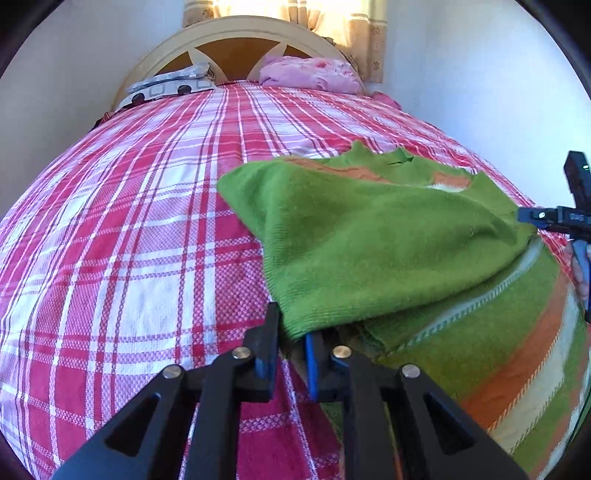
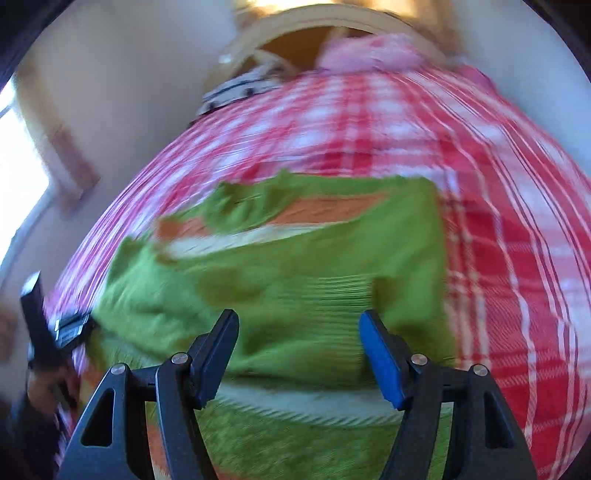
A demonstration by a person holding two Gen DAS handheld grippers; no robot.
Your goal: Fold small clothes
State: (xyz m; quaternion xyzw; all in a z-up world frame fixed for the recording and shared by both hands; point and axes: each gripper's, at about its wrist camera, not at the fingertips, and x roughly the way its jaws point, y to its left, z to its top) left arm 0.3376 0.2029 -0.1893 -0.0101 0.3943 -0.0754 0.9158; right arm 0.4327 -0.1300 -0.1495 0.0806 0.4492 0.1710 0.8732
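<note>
A red-and-white plaid bedspread [image 1: 147, 229] covers the bed, with a cream headboard [image 1: 236, 44], pillows and a curtained window beyond. The green striped sweater [image 1: 369, 240] lies partly folded toward the bed's right. The left gripper [image 1: 291, 332] pinches its hem; the right gripper [image 2: 299, 332] hovers above, fingers apart.

A red-and-white checked bedspread [image 1: 147, 229] covers the bed. At the far end stands a cream arched headboard [image 1: 236, 40], with a patterned pillow [image 1: 170, 85] on the left and a pink pillow [image 1: 306, 74] on the right. Yellowish curtains [image 1: 354, 33] hang behind.
</note>
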